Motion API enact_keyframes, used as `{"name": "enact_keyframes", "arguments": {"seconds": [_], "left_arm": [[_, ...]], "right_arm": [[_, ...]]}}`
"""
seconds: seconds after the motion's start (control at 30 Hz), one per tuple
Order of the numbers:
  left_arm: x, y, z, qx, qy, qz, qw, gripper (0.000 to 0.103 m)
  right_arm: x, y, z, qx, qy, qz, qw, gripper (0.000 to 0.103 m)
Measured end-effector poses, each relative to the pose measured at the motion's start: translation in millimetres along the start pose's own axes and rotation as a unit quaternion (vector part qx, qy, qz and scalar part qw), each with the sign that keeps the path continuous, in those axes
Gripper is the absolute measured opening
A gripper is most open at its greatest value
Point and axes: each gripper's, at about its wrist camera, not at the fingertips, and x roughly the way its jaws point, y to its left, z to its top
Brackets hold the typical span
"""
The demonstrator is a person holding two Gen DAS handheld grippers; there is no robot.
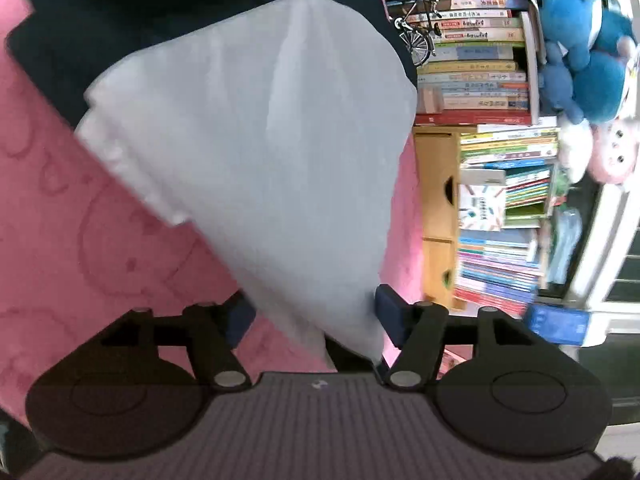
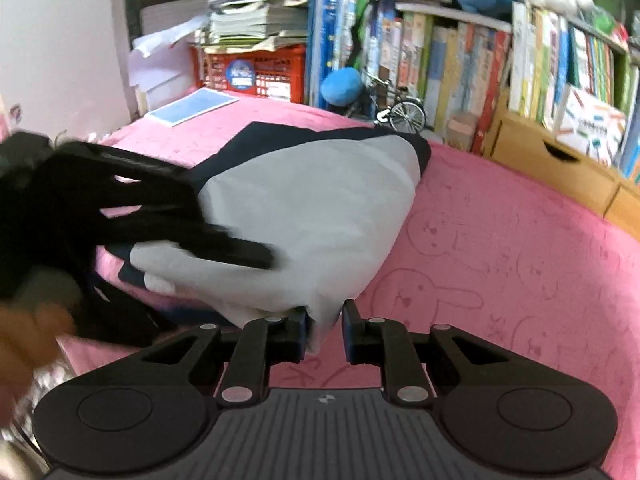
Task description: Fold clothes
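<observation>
A grey and navy garment lies on a pink cover with a rabbit pattern. In the right wrist view its grey cloth is drawn into a peak at my right gripper, which is shut on that fold just above the cover. My left gripper has its jaws wide apart, and a tapering corner of the grey cloth runs down between them. From the right wrist view the left gripper is a blurred black shape at the left, one of its fingers lying over the grey cloth. A blurred hand holds it.
Shelves packed with books line the far edge, with blue plush toys on top. A model bicycle, a red crate under stacked papers, a blue sheet and a wooden drawer box stand near the cover's edge.
</observation>
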Motion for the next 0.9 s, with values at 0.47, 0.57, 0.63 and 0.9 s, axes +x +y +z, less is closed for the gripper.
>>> {"name": "enact_keyframes", "arguments": {"seconds": [0.47,0.57,0.63,0.9], "left_arm": [[-87.0,30.5,49.7,-0.034,-0.146,0.052,0.9873,0.009],[-87.9,29.7,53.7,-0.042,-0.155,0.057,0.9853,0.008],[-90.2,32.2,53.3,-0.053,-0.151,0.053,0.9857,0.007],[-96.4,31.0,57.3,-0.095,-0.112,0.031,0.9886,0.007]], "right_arm": [[2.0,1.5,-10.2,-0.071,0.009,-0.012,0.997,0.020],[2.8,-3.0,-9.2,-0.078,0.017,-0.003,0.997,0.023],[4.2,-6.3,-9.4,-0.083,0.024,0.003,0.996,0.025],[-25.8,-5.1,-11.7,-0.144,-0.011,0.007,0.989,0.078]]}}
